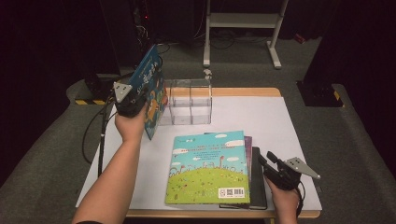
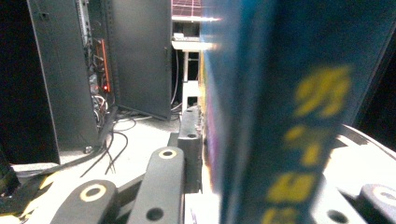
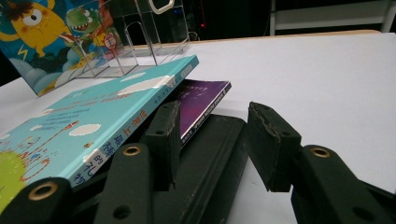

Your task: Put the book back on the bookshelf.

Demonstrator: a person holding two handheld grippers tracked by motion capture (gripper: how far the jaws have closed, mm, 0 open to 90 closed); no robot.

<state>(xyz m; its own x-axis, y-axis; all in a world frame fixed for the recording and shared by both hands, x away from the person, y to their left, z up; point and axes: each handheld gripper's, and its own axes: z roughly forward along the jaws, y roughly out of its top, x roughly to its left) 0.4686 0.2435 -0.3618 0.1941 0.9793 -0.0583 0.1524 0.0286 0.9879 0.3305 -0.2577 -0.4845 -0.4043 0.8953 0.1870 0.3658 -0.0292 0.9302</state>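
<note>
We are holding the blue monster picture book point(image 1: 150, 88) upright, clamped in our left gripper point(image 1: 133, 95), just left of the clear acrylic divided rack point(image 1: 187, 102), while our right gripper point(image 1: 273, 164) is waiting apart-jawed by the book stack point(image 1: 210, 170).

White table point(image 1: 280, 121): book stack point(image 1: 210, 170) (three), clear organizer point(image 1: 189, 102).

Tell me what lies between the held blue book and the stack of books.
In the high view, bare white table separates the blue book from the stack.

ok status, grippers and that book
Left gripper shut on monster book, lifted beside clear organizer. Right gripper open by book stack. Nothing blocking.
</note>
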